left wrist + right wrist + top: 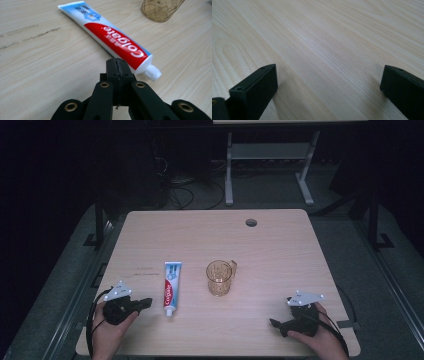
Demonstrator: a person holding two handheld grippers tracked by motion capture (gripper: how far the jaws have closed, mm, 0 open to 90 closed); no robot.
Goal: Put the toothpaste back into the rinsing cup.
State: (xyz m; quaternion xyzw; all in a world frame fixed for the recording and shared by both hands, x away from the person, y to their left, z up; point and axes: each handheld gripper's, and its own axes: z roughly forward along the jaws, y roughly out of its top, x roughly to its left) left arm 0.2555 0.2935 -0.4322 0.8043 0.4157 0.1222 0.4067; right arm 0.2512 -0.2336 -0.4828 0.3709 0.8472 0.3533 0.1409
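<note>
My left gripper point(146, 303) sat near the front left corner of the table point(280, 245), its jaws clenched together with nothing between them; in the left gripper view the two black tips point(117, 67) met flat against each other just short of the toothpaste tube point(112, 40). My right gripper point(275, 324) rested near the front right corner, jaws spread wide over bare wood, holding nothing. The tube lay flat on the table just beside my left gripper, its white cap point(153, 73) pointing toward me and its crimped end pointing away, not touched by either gripper. A little farther in and to the right of the tube, apart from it, an amber glass mug point(219, 277) stood upright, its handle on the right. Near the far edge was a small round hole point(251, 222) in the tabletop.
</note>
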